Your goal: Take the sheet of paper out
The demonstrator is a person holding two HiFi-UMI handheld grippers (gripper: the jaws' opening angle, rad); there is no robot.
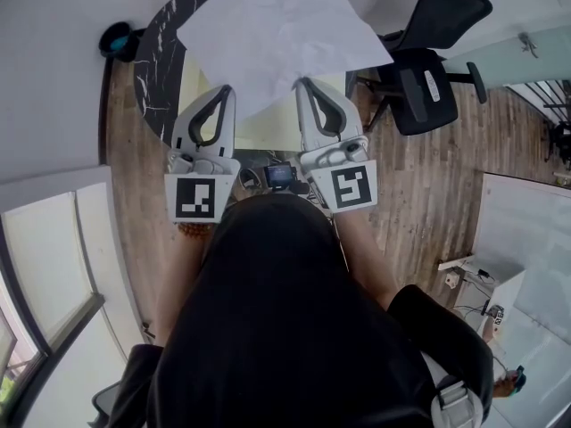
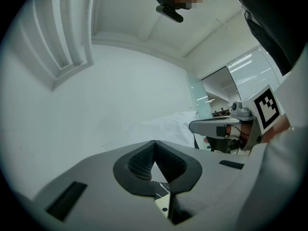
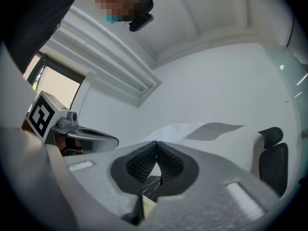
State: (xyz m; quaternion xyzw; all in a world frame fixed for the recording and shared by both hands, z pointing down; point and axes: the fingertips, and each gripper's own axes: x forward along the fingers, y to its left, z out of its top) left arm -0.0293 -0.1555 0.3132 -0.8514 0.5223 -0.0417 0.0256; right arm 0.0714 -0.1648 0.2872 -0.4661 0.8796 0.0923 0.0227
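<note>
The paper is held up in the air above the table, a white, slightly creased sheet spread out in front of the person. Its near edge runs between the two grippers. The left gripper pinches that edge near its left end, and the right gripper pinches it near its right end. In the left gripper view the jaws are pressed together at the tips, and the paper rises just beyond them. In the right gripper view the jaws likewise meet at the tips, with the paper standing up past them. The table is round, with a black marbled top, and a pale yellow panel lies on it beneath the paper. A black chair stands to the right of the table on the wooden floor.
</note>
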